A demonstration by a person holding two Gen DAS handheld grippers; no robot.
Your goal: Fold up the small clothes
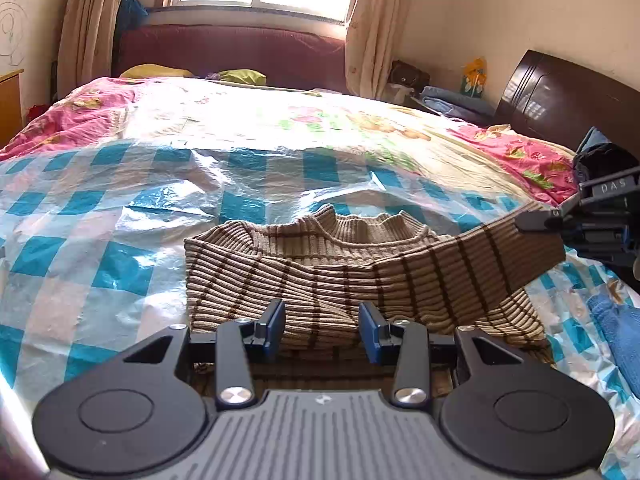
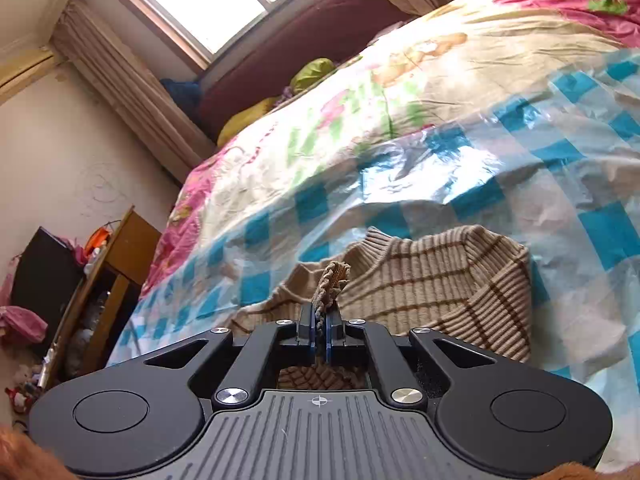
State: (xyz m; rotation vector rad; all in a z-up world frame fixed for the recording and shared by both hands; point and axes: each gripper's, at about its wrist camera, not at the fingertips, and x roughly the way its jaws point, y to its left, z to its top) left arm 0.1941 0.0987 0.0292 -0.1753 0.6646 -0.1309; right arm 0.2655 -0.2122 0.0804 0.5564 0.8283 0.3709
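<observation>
A small beige ribbed sweater with brown stripes [image 1: 320, 264] lies on the blue-and-white checked plastic sheet [image 1: 100, 240] on the bed. Its left side is folded in. My left gripper [image 1: 322, 330] is open, its blue pads low over the sweater's near hem. My right gripper [image 1: 536, 222] is shut on the cuff of the right sleeve [image 1: 480, 256], holding it lifted and stretched to the right. In the right wrist view the gripper [image 2: 320, 322] pinches the bunched cuff [image 2: 330, 286], with the sweater body [image 2: 432, 292] beyond it.
A floral quilt [image 1: 280, 116] covers the bed beyond the sheet. A dark wooden headboard [image 1: 560, 96] stands at right, with dark clothes [image 1: 604, 160] by it. A blue cloth [image 1: 616, 332] lies at right. A wooden cabinet [image 2: 108, 280] stands beside the bed.
</observation>
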